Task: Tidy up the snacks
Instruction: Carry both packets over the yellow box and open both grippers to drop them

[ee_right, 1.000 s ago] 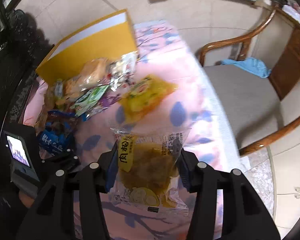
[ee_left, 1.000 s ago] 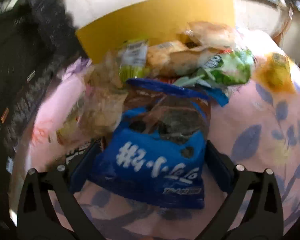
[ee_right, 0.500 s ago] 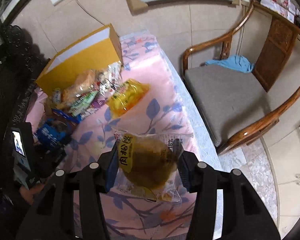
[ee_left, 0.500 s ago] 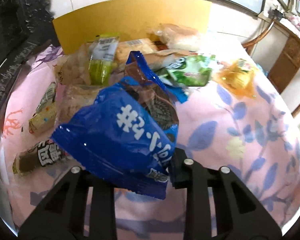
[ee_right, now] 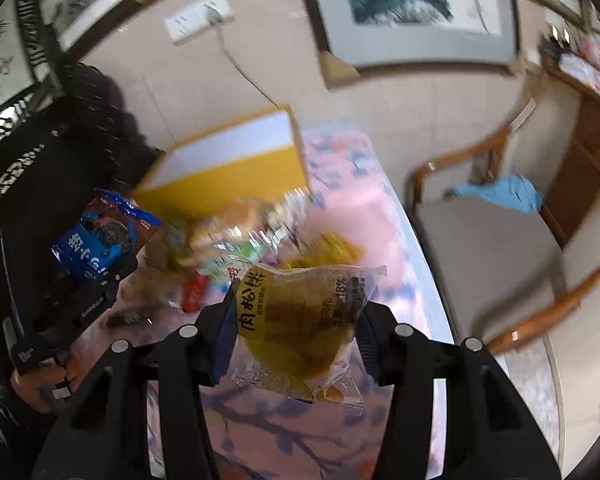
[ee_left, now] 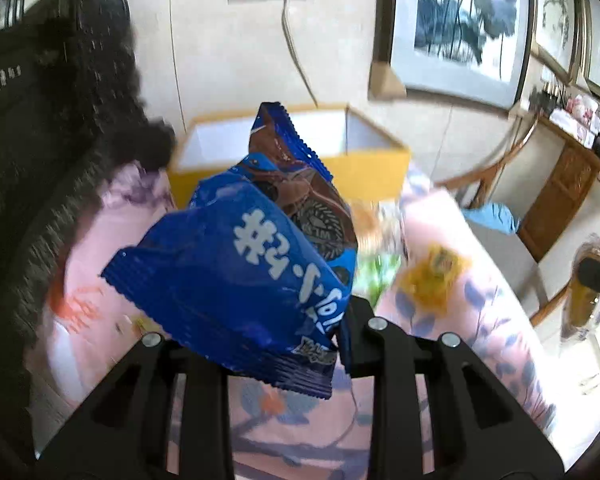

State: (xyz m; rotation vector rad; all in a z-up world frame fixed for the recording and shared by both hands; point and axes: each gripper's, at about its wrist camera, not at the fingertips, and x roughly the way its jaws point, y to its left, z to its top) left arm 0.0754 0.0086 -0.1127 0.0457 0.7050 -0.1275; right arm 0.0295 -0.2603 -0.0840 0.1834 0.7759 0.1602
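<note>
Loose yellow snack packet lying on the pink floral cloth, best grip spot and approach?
Judging from the blurred left wrist view, the yellow crinkly plastic snack packet lies flat, apart from the pile. Come from above and pinch its near edge, across the narrow side, probably; the flat pose leaves only edges.

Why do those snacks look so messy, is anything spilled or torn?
Nothing looks torn or spilled. The blue cookie packet hangs tilted in the left gripper; loose snacks lie jumbled before the open yellow box, which looks empty.

Box [ee_right: 228, 160] at table's [ee_right: 364, 216] far end, open top. Snack pile [ee_right: 236, 240] just before it. Chair [ee_right: 496, 240] right of table. Both held packets above table.
</note>
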